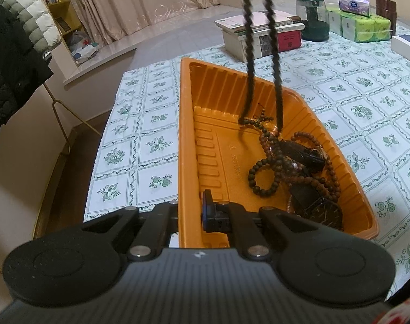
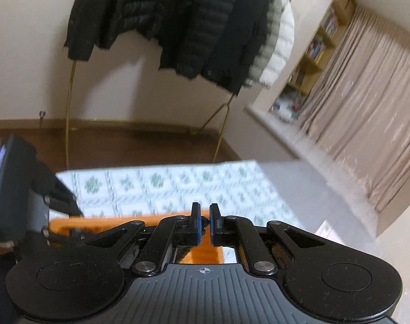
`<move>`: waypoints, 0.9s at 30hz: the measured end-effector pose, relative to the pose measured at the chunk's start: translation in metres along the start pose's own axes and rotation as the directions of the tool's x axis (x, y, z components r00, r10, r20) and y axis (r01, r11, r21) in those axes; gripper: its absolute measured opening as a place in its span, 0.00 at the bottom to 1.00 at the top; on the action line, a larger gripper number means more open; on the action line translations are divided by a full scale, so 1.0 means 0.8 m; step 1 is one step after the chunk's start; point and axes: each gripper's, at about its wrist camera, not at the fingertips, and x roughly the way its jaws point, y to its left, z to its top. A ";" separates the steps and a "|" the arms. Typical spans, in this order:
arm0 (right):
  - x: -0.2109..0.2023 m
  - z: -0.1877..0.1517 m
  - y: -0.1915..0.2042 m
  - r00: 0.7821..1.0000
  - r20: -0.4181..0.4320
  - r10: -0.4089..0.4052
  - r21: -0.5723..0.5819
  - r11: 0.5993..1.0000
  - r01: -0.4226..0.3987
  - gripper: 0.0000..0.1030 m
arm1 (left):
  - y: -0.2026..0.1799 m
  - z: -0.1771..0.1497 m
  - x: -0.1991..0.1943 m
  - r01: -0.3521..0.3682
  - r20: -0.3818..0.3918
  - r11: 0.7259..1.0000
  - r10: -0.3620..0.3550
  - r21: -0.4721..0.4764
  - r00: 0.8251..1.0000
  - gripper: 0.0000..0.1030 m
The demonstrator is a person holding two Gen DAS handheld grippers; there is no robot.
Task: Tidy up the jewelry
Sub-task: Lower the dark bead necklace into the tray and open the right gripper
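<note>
An orange plastic tray (image 1: pixel 188 140) lies on the green-patterned tablecloth. In it are brown bead strings (image 1: pixel 272 159), a black watch (image 1: pixel 323 213) and other dark pieces. My left gripper (image 1: pixel 190 213) is shut on the tray's near left wall; one blue-padded finger (image 1: pixel 207 210) is inside. A long dark bead necklace (image 1: pixel 250 62) hangs from above as two blurred strands, its lower end touching the tray floor. My right gripper (image 2: pixel 204 224) is high above the tray (image 2: pixel 205 253), its pads nearly closed on a small dark bit of the necklace. The left gripper's body (image 2: pixel 18 197) shows at left.
Stacked books (image 1: pixel 261 35), a green glass pot (image 1: pixel 313 19), tissue packs (image 1: pixel 359 24) and a white box (image 1: pixel 405 48) stand at the table's far side. A coat rack with dark jackets (image 2: pixel 177 27) stands beyond the table's left edge. Curtains and a bookshelf are behind.
</note>
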 end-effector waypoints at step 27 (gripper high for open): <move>0.057 -0.066 0.021 0.971 -0.189 0.145 0.005 0.989 -0.146 0.05 | 0.001 -0.003 -0.001 0.005 -0.001 1.000 -0.005 -0.009 1.000 0.04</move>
